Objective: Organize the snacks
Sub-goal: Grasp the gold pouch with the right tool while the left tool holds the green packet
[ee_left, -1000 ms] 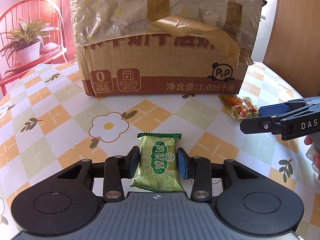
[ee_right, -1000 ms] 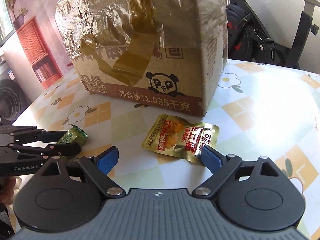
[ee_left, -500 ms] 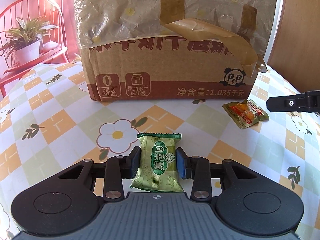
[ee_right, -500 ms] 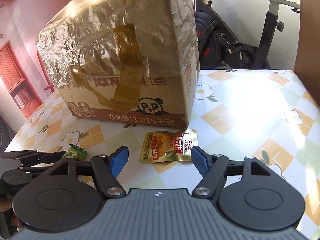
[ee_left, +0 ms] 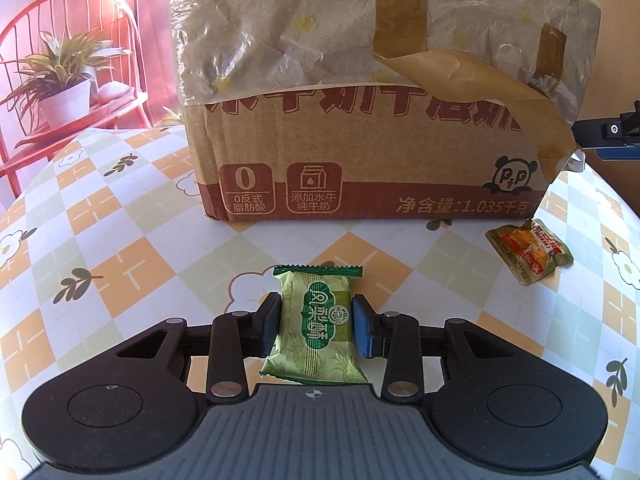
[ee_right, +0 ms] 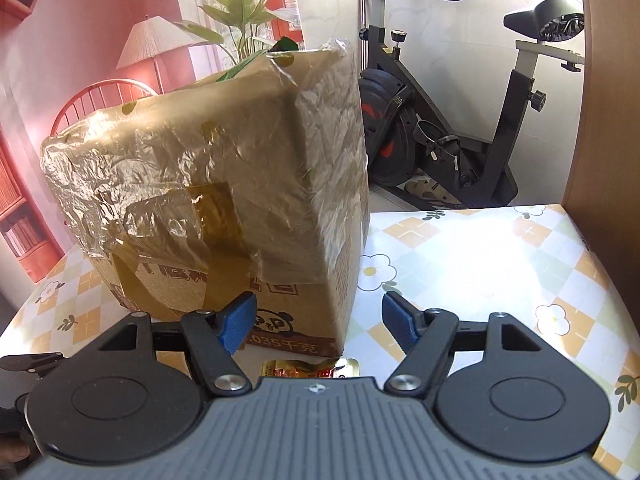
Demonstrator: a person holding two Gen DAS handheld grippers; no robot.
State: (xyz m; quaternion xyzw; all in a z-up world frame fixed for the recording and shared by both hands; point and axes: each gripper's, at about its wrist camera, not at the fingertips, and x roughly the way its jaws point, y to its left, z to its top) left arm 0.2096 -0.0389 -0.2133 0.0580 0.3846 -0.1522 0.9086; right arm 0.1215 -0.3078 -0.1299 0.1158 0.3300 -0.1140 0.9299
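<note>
My left gripper is shut on a green snack packet, held upright above the table in front of a large cardboard box wrapped in plastic and tape. A gold and red snack pouch lies flat on the table at the box's right front corner. My right gripper is open and empty, raised near that corner of the box, with the pouch just below its fingers. The right gripper's tip also shows in the left wrist view at the far right.
The table has a checked cloth with flowers. A red chair with a potted plant stands behind on the left. An exercise bike stands beyond the table's far edge. A wooden panel is at the right.
My right gripper has risen and drawn nearer the box, so the pouch has slid under its fingers. My left gripper has lifted the green packet closer to the box.
</note>
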